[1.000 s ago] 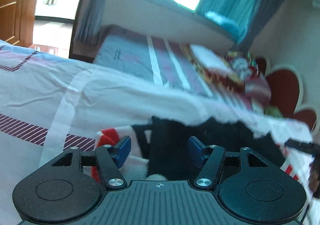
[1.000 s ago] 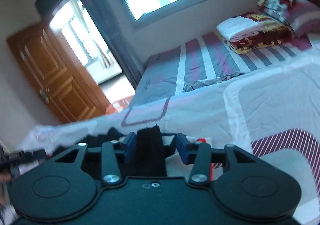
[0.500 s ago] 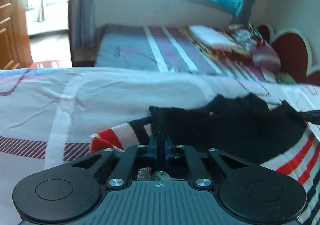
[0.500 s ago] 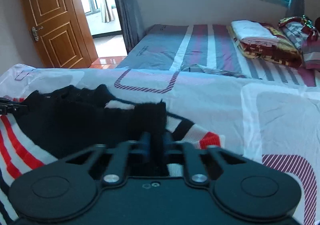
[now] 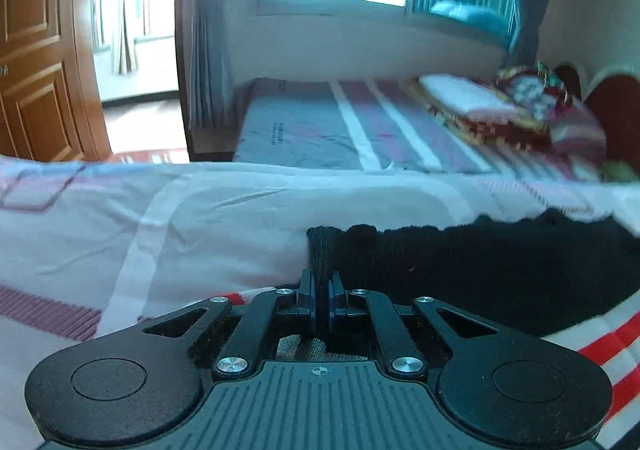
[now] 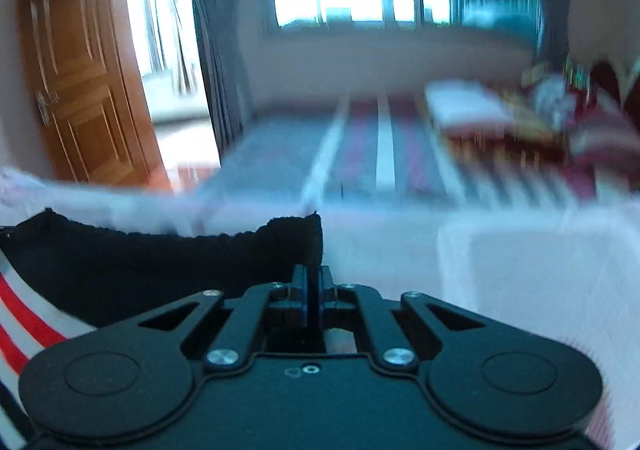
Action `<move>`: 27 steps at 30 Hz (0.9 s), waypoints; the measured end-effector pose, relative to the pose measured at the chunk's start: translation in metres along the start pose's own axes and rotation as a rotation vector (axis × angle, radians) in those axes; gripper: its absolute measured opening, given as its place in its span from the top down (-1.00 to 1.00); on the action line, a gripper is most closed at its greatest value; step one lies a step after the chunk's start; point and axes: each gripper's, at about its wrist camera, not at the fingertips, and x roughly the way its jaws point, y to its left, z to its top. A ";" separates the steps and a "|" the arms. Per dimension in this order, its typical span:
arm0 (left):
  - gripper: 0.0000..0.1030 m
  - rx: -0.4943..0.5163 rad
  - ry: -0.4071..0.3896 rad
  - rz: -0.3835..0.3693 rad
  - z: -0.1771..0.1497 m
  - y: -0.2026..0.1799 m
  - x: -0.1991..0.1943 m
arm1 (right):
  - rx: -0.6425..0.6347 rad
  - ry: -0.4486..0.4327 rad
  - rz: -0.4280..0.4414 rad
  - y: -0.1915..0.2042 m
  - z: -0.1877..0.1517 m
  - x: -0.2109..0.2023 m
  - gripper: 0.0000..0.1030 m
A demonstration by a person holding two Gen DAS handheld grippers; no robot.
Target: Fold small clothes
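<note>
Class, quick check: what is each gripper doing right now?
Left gripper: shut on the black hem of the striped garment.
Right gripper: shut on the same black hem.

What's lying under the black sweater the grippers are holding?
Under the black sweater its own red-and-white striped part shows, lying on the pale bedsheet. What is beneath the black middle is covered.
</note>
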 end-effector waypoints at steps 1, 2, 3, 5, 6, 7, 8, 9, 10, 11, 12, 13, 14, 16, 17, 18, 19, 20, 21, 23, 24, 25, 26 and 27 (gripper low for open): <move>0.89 0.017 0.000 0.008 0.000 -0.003 -0.002 | -0.007 -0.015 -0.006 0.001 0.000 -0.001 0.89; 0.82 0.020 -0.002 0.008 0.000 -0.003 -0.004 | -0.006 -0.015 -0.007 0.001 0.001 -0.002 0.83; 0.78 0.008 -0.005 -0.003 0.000 -0.001 -0.007 | -0.014 -0.018 -0.011 0.002 0.001 -0.004 0.76; 0.15 -0.051 -0.032 -0.009 0.004 0.006 -0.020 | -0.030 -0.047 -0.045 0.003 0.000 -0.015 0.28; -0.10 -0.071 -0.075 0.018 0.004 0.007 -0.033 | -0.034 -0.082 -0.043 0.005 -0.001 -0.025 0.26; -0.38 -0.077 -0.131 0.021 0.003 0.005 -0.047 | -0.040 -0.109 -0.027 0.007 -0.001 -0.038 0.26; -0.38 -0.075 -0.163 -0.015 0.003 -0.002 -0.057 | -0.050 -0.132 -0.010 0.011 -0.002 -0.049 0.26; -0.38 -0.060 -0.169 -0.060 0.004 -0.012 -0.062 | -0.066 -0.143 0.023 0.020 -0.003 -0.056 0.25; -0.37 -0.030 -0.156 -0.109 0.008 -0.029 -0.062 | -0.098 -0.135 0.077 0.032 -0.003 -0.059 0.25; -0.37 0.002 -0.123 -0.163 0.011 -0.047 -0.058 | -0.134 -0.119 0.118 0.047 -0.004 -0.058 0.28; -0.37 0.039 -0.087 -0.217 0.014 -0.066 -0.054 | -0.167 -0.108 0.149 0.064 -0.004 -0.054 0.31; -0.37 0.080 -0.062 -0.245 0.014 -0.085 -0.050 | -0.190 -0.097 0.179 0.081 -0.004 -0.049 0.33; -0.37 0.109 -0.049 -0.255 0.011 -0.099 -0.047 | -0.193 -0.084 0.198 0.094 -0.002 -0.044 0.38; -0.37 0.116 0.015 -0.268 0.000 -0.113 -0.039 | -0.150 -0.041 0.229 0.108 -0.002 -0.032 0.48; -0.37 0.112 0.049 -0.255 -0.006 -0.112 -0.034 | -0.146 -0.018 0.228 0.112 -0.003 -0.026 0.48; -0.37 0.119 0.061 -0.244 -0.014 -0.110 -0.034 | -0.174 0.012 0.218 0.116 -0.007 -0.023 0.44; -0.38 0.129 0.036 -0.239 -0.022 -0.105 -0.041 | -0.213 0.039 0.205 0.117 -0.014 -0.022 0.41; -0.37 0.134 0.019 -0.222 -0.028 -0.098 -0.049 | -0.255 0.036 0.191 0.114 -0.021 -0.027 0.41; -0.37 0.132 0.010 -0.198 -0.034 -0.089 -0.056 | -0.279 0.029 0.172 0.111 -0.027 -0.036 0.41; -0.37 0.115 -0.005 -0.157 -0.049 -0.062 -0.070 | -0.272 0.041 0.112 0.086 -0.033 -0.046 0.49; -0.37 0.117 -0.011 -0.134 -0.058 -0.050 -0.079 | -0.239 0.045 0.088 0.067 -0.036 -0.054 0.49; -0.37 0.120 -0.028 -0.121 -0.067 -0.039 -0.086 | -0.207 0.043 0.053 0.045 -0.042 -0.062 0.51; -0.37 0.121 -0.036 -0.119 -0.073 -0.030 -0.092 | -0.185 0.030 0.043 0.028 -0.048 -0.071 0.52; -0.37 0.117 -0.039 -0.119 -0.075 -0.025 -0.096 | -0.172 0.026 0.020 0.019 -0.053 -0.081 0.52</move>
